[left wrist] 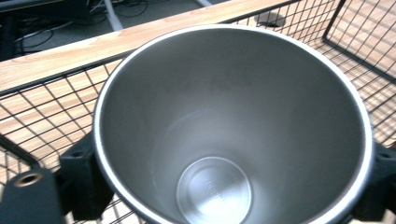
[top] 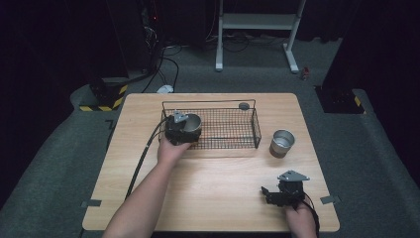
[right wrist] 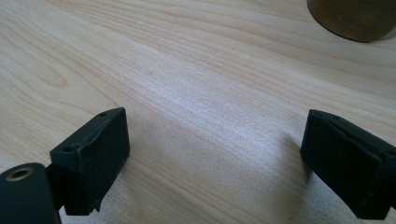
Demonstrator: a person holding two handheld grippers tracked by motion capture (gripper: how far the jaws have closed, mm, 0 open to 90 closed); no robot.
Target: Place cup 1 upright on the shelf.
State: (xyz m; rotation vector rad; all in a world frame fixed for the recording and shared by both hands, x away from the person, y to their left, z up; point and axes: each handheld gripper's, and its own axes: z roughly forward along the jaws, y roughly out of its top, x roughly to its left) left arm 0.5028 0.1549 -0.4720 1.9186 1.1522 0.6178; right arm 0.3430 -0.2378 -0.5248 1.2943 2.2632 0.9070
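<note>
A dark room is surrounding a light wooden table [top: 208, 193] standing on grey carpet, with cables and a white metal frame trailing off behind it. Toward the far edge of the table a black wire mesh basket [top: 233, 130] is sitting, and at its left end the left gripper [top: 179, 128] is clenching around a plain stainless steel cup [left wrist: 233, 135], holding it upright over the basket's left end; I cannot tell whether it is touching the mesh floor yet. In the left gripper view the black jaws are pressing the cup's wall on both sides just below the rim. The cup is tapering down to a small round base, its brushed inside looking clean, empty and dully shining.

It is probably going to handle light and stiff, being thin metal, but the smooth tapered wall looks slippery, so a hold high up near the wider rim seems the safest place, where the taper is working against sliding out.

A second steel cup [top: 282, 143] is standing upright on the table just right of the basket, apart from it. Near the table's front right corner the right gripper [top: 275, 193] is hovering low over bare wood, its jaws spread wide and holding nothing.
</note>
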